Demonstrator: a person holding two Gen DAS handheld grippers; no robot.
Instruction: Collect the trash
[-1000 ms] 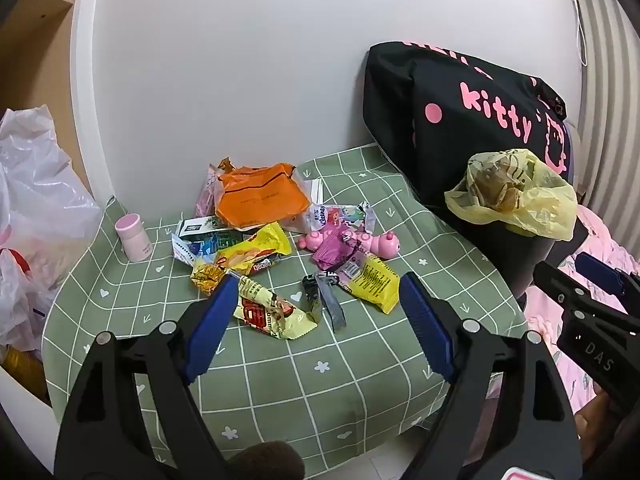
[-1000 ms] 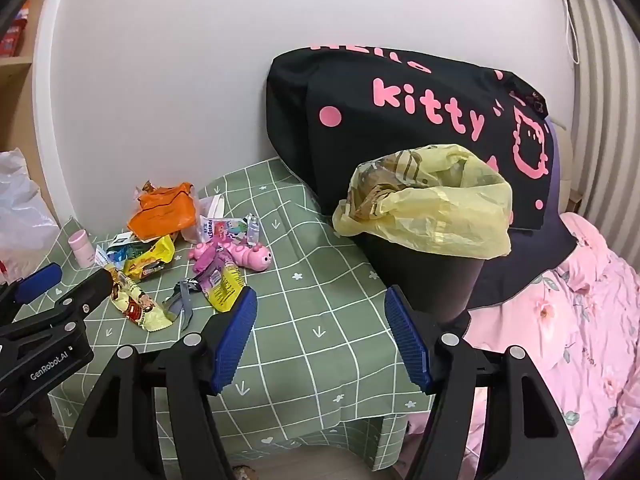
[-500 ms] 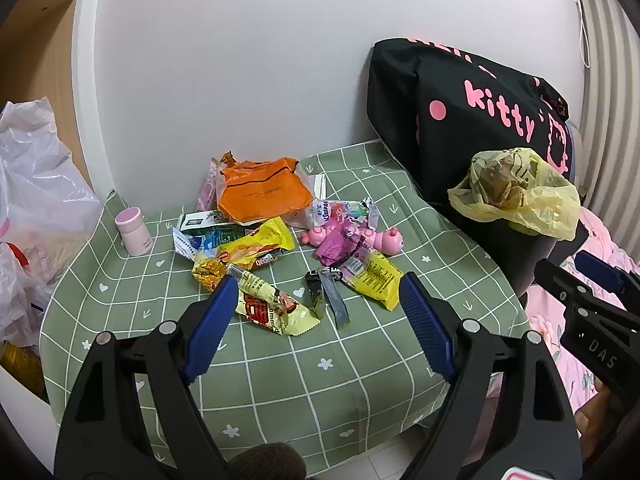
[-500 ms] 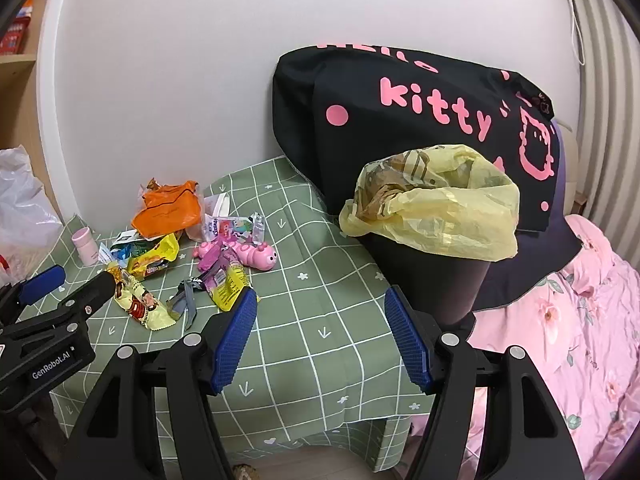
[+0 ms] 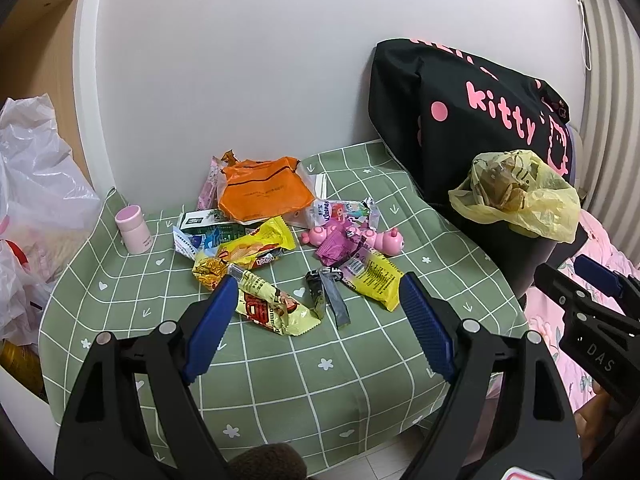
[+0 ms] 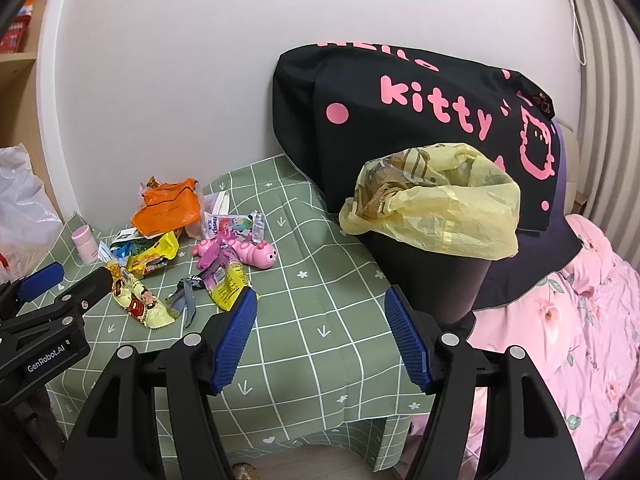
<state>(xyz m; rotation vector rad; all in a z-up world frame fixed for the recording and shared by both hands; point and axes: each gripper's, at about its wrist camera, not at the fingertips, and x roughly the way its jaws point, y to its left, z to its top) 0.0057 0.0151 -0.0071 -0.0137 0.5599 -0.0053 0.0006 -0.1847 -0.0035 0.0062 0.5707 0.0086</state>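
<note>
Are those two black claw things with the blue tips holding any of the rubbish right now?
No. The left gripper and the right gripper are both open and empty; the wrappers lie loose on the green tablecloth.

Counted on the green checked table (image 5: 360, 368): about eight wrappers in one loose heap, among them one orange bag (image 5: 260, 194) far, two yellow packets (image 5: 276, 310) (image 5: 374, 278) near. One pink caterpillar toy (image 5: 384, 238). One small pink bottle (image 5: 134, 230) left. One bin (image 6: 432, 276) right, with one yellow liner (image 6: 460, 216).
</note>
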